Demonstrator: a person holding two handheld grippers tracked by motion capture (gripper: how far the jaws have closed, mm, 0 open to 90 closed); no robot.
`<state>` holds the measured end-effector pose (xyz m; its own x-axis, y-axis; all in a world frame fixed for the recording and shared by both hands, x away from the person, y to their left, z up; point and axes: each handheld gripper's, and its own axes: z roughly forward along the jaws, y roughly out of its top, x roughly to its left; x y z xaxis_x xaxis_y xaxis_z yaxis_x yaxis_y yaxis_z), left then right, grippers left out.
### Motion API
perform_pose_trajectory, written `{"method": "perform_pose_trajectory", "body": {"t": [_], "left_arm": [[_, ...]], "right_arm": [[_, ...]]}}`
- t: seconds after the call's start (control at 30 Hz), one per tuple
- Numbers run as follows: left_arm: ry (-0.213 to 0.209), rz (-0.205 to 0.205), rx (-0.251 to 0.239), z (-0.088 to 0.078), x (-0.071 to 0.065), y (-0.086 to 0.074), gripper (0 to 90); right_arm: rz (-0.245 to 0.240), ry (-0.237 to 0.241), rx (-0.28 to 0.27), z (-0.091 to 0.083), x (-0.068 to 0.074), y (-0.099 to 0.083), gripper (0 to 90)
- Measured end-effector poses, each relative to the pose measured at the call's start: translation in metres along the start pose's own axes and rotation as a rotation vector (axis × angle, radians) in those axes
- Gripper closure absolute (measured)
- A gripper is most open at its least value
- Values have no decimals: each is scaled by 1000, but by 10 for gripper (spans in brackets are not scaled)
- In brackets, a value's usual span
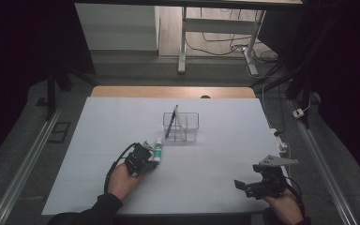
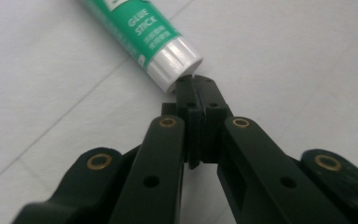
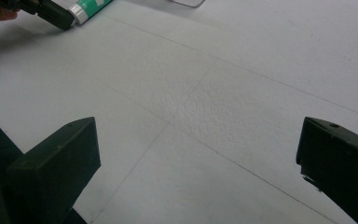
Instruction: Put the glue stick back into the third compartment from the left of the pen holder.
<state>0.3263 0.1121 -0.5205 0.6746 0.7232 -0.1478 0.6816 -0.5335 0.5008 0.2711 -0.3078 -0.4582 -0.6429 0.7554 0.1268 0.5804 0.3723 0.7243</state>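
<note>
A green and white glue stick (image 1: 158, 151) lies on the white table cover (image 1: 215, 159), left of centre. My left gripper (image 1: 151, 158) is shut with nothing between its jaws, and its closed tips touch the white end of the glue stick (image 2: 144, 32). In the left gripper view the jaws of the left gripper (image 2: 196, 81) meet right at that end. My right gripper (image 1: 249, 182) rests near the table's front right, open and holding nothing. In the right gripper view the right gripper (image 3: 196, 154) stands wide over bare cover, with the glue stick (image 3: 91, 5) and the left gripper (image 3: 51, 14) far off at top left.
A clear plastic organiser (image 1: 190, 125) stands at the middle of the table, behind the glue stick. A dark blue pen (image 1: 170, 124) and a white pen (image 1: 180, 123) lean in it. A white power strip (image 1: 281, 140) lies at the table's right edge.
</note>
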Motion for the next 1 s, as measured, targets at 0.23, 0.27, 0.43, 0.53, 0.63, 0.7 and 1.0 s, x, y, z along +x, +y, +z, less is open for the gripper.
{"method": "perform_pose_trajectory", "body": {"t": [0.23,0.27,0.43,0.53,0.63,0.7,1.0], "left_arm": [[29,-28,-5,-3,13,-1,883],[36,-30,-6,-4,15,-1,882],[71,-33,2,-5,23,-1,882],[73,-40,4,-6,27,-2,882],[62,-38,10,-8,27,-3,873],[60,-29,15,-12,25,-3,849],[66,-44,-30,-31,31,6,563]], "right_arm": [[1,0,1,0,0,0,0],[1,0,2,0,0,0,0],[0,1,3,0,0,0,0],[0,1,3,0,0,0,0],[1,0,2,0,0,0,0],[0,1,2,0,0,0,0],[1,1,3,0,0,0,0]]}}
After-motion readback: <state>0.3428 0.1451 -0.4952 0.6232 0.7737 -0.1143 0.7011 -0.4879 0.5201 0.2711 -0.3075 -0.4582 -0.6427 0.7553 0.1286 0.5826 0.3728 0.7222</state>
